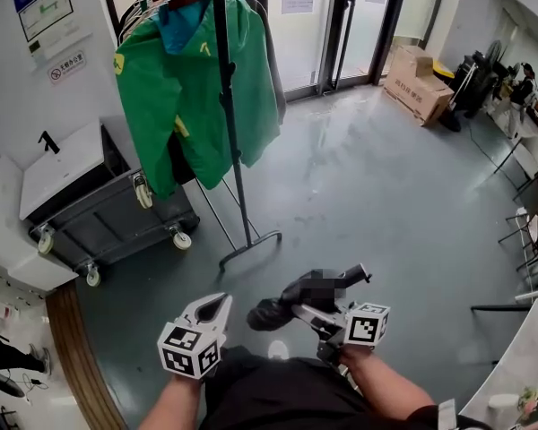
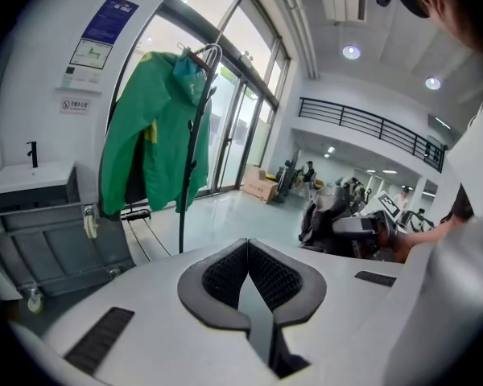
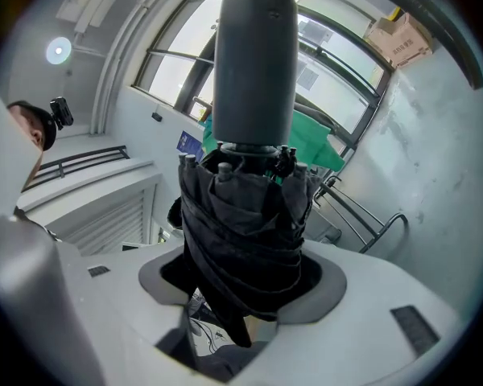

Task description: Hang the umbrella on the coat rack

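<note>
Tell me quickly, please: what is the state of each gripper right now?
Left gripper: closed, holding nothing.
Right gripper: closed on the folded black umbrella.

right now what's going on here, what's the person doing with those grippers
A person stands short of the coat rack, which has a green jacket hanging on it. The right gripper is shut on a folded black umbrella. The left gripper is shut with nothing in it. The umbrella is not yet on the rack.
</note>
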`<action>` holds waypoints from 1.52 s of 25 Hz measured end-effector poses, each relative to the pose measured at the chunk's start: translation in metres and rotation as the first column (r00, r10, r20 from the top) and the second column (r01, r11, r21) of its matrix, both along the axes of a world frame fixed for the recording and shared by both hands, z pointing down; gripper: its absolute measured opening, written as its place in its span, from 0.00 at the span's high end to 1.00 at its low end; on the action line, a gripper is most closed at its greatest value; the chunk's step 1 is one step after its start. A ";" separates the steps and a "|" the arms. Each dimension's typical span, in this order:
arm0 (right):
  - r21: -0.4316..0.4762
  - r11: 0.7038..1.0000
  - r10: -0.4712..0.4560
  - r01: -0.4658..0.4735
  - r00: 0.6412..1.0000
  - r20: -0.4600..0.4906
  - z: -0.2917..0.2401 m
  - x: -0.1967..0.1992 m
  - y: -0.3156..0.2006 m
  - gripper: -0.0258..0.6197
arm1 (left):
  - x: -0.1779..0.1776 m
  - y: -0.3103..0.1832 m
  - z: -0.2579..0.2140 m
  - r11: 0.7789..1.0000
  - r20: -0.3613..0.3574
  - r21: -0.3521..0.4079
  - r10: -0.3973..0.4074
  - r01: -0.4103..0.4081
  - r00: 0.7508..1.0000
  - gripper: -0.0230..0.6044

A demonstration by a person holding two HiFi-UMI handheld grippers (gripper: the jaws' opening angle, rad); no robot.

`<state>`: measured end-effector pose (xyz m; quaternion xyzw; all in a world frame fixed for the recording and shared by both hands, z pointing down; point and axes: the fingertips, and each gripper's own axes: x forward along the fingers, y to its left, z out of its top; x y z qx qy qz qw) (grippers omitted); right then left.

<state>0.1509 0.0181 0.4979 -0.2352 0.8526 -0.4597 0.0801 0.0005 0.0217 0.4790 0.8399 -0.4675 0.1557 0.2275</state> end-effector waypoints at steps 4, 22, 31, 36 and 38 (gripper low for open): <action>-0.002 1.000 -0.018 0.018 1.000 0.014 0.002 -0.001 -0.002 0.56 | 0.003 0.001 0.005 1.000 0.003 -0.016 -0.015 0.016 1.000 0.94; 0.035 0.999 -0.022 0.025 0.996 -0.088 0.001 -0.035 -0.072 0.56 | -0.019 -0.083 -0.007 0.999 -0.016 0.036 0.019 -0.019 1.000 0.94; 0.075 0.989 -0.110 0.125 0.979 -0.172 -0.007 -0.098 -0.146 0.56 | -0.082 -0.166 -0.017 0.998 -0.039 0.059 -0.028 0.030 0.999 0.94; 0.107 0.974 -0.169 0.201 0.952 -0.257 -0.004 -0.142 -0.186 0.56 | -0.102 -0.200 -0.013 0.998 -0.033 0.058 0.011 -0.009 0.999 0.94; 0.103 0.968 -0.187 0.230 0.930 -0.315 0.004 -0.157 -0.203 0.56 | -0.117 -0.212 -0.010 0.999 -0.032 0.053 0.007 -0.005 0.999 0.94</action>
